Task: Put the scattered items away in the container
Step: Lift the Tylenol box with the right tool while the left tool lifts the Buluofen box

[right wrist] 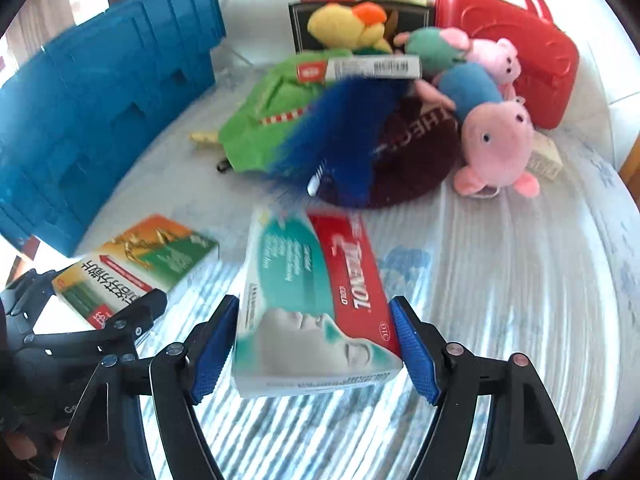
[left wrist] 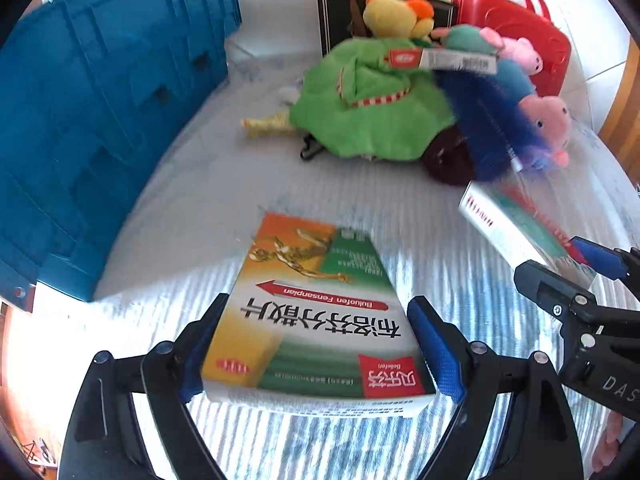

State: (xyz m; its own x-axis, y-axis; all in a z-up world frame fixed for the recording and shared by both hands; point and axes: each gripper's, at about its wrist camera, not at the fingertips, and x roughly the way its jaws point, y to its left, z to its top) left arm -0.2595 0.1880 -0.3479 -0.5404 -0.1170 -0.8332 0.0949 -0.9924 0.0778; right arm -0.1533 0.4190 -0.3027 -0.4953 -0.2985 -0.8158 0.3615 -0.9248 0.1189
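Gripping boxes: left hand-held gripper point(left wrist: 320, 348) ibuprofen box point(left wrist: 320, 320), right hand-held gripper point(right wrist: 314, 344) Tylenol box point(right wrist: 316, 304).

Black tongs, blue pads

Left tongs point(left wrist: 320, 354) and right tongs point(right wrist: 312, 346): black plastic arms, silver rivets, textured blue pads point(left wrist: 436, 354); white lettering at 4 o'clock.

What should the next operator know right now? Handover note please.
Left gripper: shut on the green-and-orange ibuprofen box.
Right gripper: shut on the red-and-teal Tylenol box, tilted and off the cloth.
Blue plastic crate: far left; its inside is not visible.
Done: both boxes gripped; neither is in the crate.
Left: crate both boxes, then the pile beyond: green plush, pink pig plush, blue fuzzy item, red plastic case.
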